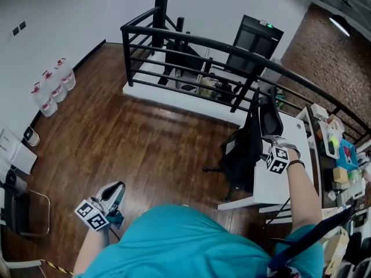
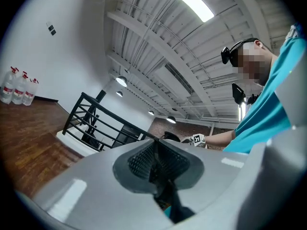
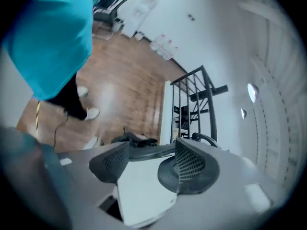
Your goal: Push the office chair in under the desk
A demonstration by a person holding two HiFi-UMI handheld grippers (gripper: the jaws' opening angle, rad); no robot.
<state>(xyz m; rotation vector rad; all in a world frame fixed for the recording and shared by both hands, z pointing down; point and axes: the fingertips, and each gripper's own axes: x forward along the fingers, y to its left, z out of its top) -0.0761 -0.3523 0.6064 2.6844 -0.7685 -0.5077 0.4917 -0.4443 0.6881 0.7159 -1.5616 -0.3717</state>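
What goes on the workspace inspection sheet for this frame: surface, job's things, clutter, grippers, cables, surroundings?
Surface: white desk, near part bare.
Job's things: black office chair at the desk's edge, its base out on the wood floor.
Clutter: small items crowd the surface beyond the desk; too small to name.
Grippers: left gripper fingers together, empty; right gripper fingers apart, by the chair's back.
Cables: what looks like a thin cord on the floor.
Surroundings: black railing; water bottles by the wall.

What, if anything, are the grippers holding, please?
Nothing: the left gripper is shut empty; the right gripper is open over the white desk, beside the black office chair.
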